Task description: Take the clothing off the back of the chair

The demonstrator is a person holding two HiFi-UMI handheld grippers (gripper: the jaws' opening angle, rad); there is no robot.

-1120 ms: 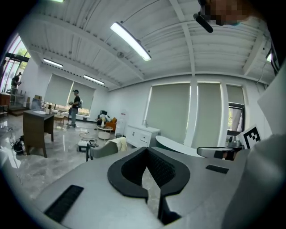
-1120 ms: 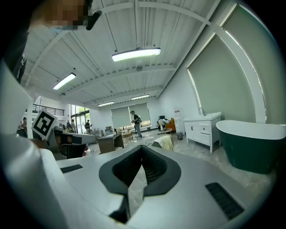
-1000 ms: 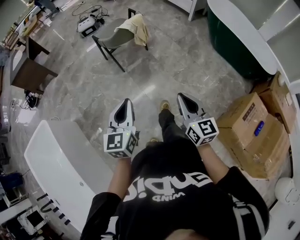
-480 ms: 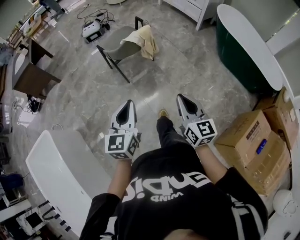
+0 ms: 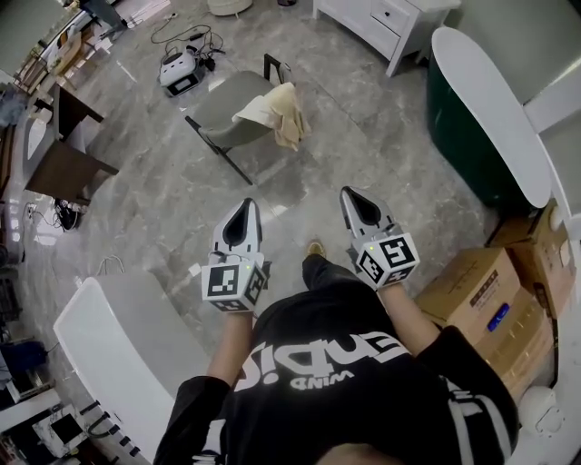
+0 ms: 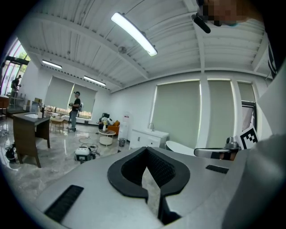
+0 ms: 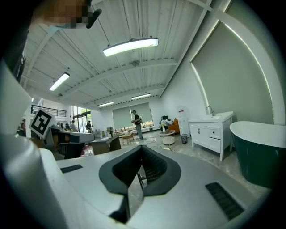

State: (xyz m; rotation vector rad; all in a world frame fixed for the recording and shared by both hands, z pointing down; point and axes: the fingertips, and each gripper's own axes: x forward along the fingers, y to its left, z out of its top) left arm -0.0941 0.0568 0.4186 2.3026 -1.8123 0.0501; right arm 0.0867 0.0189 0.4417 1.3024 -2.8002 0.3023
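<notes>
This is a big open hall, part bathroom showroom and part workspace. It has a polished marble-look floor (image 5: 363, 136), a dark green freestanding bathtub (image 5: 458, 127), a white bathtub (image 5: 113, 350), a white vanity cabinet (image 5: 386, 20), stacked cardboard boxes (image 5: 477, 291), ceiling strip lights (image 6: 134, 33) and drawn blinds (image 6: 178, 112).

The clothing (image 5: 274, 113) hides the chair (image 5: 225, 105) back; cardboard boxes (image 5: 474, 289) run off frame.

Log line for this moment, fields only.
stage: pre-grasp | left gripper: shut, empty | right gripper: shut, empty | clothing: draped over chair back, untouched
</notes>
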